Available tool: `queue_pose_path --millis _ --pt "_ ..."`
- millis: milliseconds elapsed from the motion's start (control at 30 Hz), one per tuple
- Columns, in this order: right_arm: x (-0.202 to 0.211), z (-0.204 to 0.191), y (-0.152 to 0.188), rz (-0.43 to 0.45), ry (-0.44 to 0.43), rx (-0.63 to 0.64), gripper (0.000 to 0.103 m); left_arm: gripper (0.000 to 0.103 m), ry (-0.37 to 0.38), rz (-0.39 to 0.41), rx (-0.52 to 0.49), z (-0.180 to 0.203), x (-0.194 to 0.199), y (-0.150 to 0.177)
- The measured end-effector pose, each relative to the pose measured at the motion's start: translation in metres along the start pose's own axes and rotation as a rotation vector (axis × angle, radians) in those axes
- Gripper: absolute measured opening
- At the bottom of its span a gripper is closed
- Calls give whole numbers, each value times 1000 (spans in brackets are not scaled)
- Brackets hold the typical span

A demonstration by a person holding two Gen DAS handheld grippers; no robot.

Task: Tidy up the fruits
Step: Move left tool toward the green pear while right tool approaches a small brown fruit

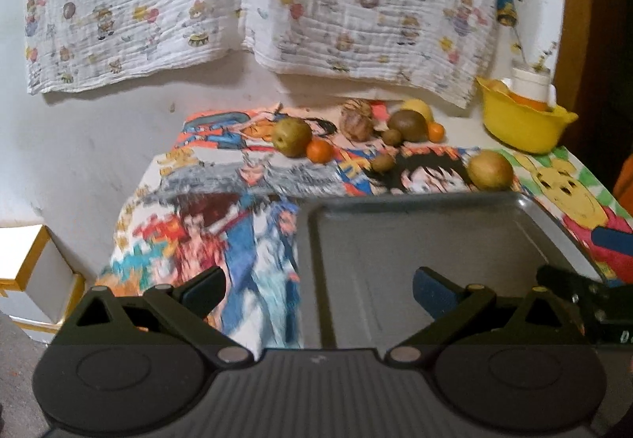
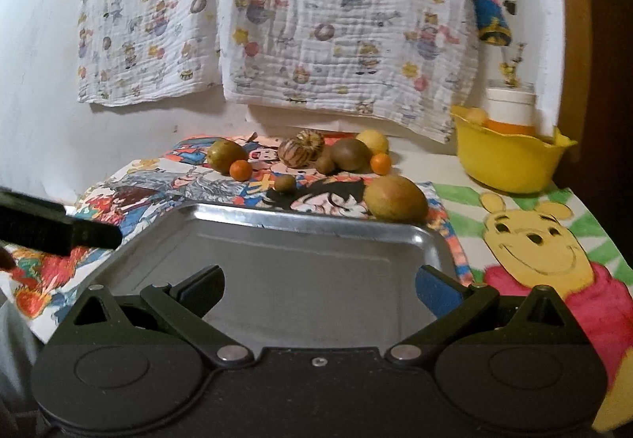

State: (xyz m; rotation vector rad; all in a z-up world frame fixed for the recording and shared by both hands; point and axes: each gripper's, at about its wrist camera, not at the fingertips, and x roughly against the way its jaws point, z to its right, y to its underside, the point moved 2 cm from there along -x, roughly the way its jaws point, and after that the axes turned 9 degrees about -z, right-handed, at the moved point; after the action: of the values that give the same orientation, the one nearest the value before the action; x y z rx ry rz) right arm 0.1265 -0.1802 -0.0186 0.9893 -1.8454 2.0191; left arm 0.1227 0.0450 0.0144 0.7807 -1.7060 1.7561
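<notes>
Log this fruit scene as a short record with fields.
tray: metal tray, nothing in it
fruit: loose on the cartoon cloth behind the tray, including a mango nearest its rim and two small oranges
bowl: yellow bowl, far right, holds a white-lidded jar
left gripper: open, holding nothing
right gripper: open, holding nothing

A grey metal tray lies on a bright cartoon-print cloth, beside a yellow bowl.
</notes>
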Motion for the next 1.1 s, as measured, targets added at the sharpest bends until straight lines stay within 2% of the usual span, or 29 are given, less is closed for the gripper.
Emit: queue_pose_path --millis 233,367,767,1100 --pt "-31 -6 -36 -53 -59 47 103 103 2 -19 24 -24 -24 -45" --pt "-48 -14 -57 -81 -80 121 103 103 9 -31 27 -36 -40 -66" --pt "-115 -29 -126 -178 -165 267 102 103 92 -58 1 -69 -94 -135" --pt "-167 -37 -145 -233 -205 362 102 102 197 -121 -5 -84 -148 -167"
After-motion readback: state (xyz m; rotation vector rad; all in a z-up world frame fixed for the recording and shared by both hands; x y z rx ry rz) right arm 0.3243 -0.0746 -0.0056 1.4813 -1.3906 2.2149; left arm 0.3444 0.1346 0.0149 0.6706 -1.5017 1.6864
